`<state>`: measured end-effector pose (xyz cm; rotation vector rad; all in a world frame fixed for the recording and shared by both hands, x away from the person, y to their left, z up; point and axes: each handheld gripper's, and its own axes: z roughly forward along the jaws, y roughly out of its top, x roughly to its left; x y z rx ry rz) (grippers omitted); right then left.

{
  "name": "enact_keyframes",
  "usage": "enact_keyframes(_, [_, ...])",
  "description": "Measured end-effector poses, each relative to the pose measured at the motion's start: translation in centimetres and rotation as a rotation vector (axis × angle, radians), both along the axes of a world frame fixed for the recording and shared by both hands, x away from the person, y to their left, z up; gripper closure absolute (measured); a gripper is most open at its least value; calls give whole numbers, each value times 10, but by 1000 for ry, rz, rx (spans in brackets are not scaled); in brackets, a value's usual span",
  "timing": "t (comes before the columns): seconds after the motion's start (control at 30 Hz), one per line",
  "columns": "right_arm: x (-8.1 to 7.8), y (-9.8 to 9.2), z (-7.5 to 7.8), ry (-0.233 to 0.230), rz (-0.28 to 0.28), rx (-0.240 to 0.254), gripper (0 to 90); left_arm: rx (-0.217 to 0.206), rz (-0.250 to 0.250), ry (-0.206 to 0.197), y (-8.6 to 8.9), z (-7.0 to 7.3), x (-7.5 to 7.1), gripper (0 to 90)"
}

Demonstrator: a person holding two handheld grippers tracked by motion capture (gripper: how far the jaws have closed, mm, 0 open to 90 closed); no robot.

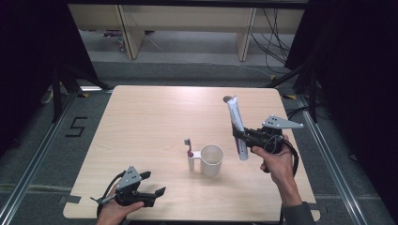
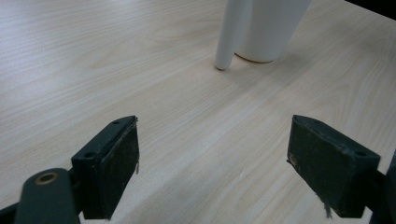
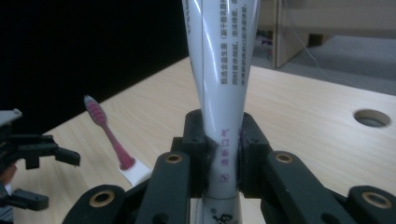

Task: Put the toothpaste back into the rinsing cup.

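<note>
From above, the right gripper (image 1: 240, 136) holds a toothpaste tube (image 1: 236, 126) upright over the desk (image 1: 141, 122), right of the cup (image 1: 211, 160); I judge lowering it in comes next. A toothbrush (image 1: 189, 149) stands at the cup's left.

The left gripper (image 2: 215, 163) rests near, fingers wide and empty.

In the right gripper view, the fingers (image 3: 194, 140) pinch the tube.
</note>
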<state>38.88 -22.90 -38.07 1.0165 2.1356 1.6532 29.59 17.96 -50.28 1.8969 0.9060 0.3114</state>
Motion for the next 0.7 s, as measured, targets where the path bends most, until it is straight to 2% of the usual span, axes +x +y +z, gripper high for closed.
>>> enact_keyframes(0.1, [1,14,1,-13,14,13,775,8,-3,0,1,0,0,161])
enact_keyframes(0.13, [3,18,1,-30,30,20,775,4,-1,-3,1,1,0,161])
enact_keyframes(0.2, [2,28,-1,-8,34,35,774,5,-2,-1,1,0,0,161])
enact_keyframes(0.23, [4,32,-3,-29,44,25,774,4,-4,-1,1,0,0,161])
enact_keyframes(0.37, [7,47,-11,-26,69,39,774,3,-10,-3,1,0,0,161])
enact_keyframes(0.47, [10,55,-16,-22,68,22,774,-3,-1,-1,1,0,0,161])
enact_keyframes(0.57, [13,61,-22,-22,82,36,774,8,-3,-3,2,0,1,161])
enact_keyframes(0.63, [13,64,-26,-14,83,24,774,-3,-4,-2,1,0,0,161])
enact_keyframes(0.67, [12,65,-28,-5,82,21,774,9,-4,-3,1,0,0,161])
enact_keyframes(0.7, [13,67,-31,-19,95,16,774,14,-8,-4,1,1,0,161])
